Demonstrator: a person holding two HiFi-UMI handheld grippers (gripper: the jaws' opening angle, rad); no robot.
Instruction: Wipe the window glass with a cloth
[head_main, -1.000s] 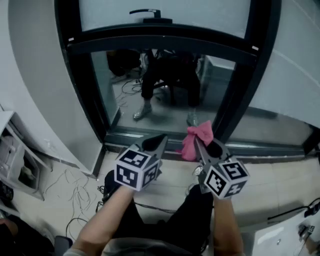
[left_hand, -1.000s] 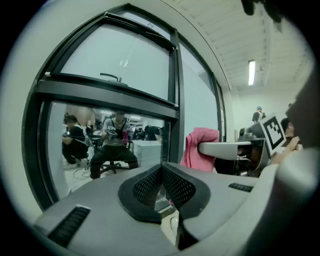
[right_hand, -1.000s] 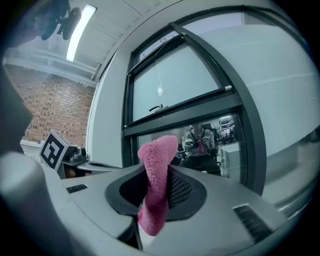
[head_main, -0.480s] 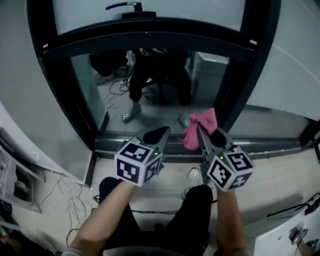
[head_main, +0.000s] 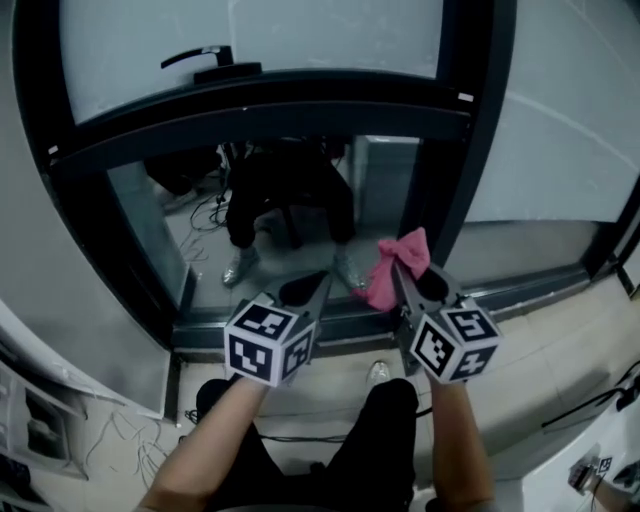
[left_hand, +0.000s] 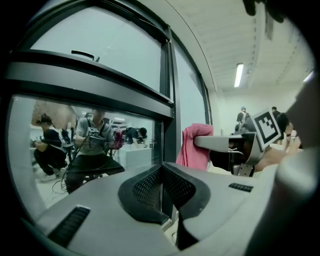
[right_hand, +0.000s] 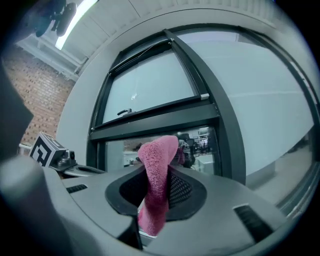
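Observation:
A pink cloth (head_main: 397, 266) is pinched in my right gripper (head_main: 402, 275), which is shut on it; the cloth (right_hand: 156, 180) stands up between the jaws and droops below them. It hangs just in front of the lower window pane (head_main: 290, 215), near the dark vertical frame post (head_main: 452, 190). My left gripper (head_main: 322, 283) is shut with nothing between its jaws, a little left of the cloth (left_hand: 193, 146). The lower pane (left_hand: 75, 145) reflects people and a room. A frosted upper pane (head_main: 250, 35) lies above the dark crossbar (head_main: 270, 100).
A window handle (head_main: 198, 56) sits on the upper sash. The sill rail (head_main: 350, 322) runs along the floor below the glass. Cables (head_main: 120, 430) lie on the tiled floor at lower left. A white panel (head_main: 570, 120) fills the right.
Both grippers have risen and moved closer to the glass, the pink cloth going up with the right one. The view has swung left, so the window sits further left.

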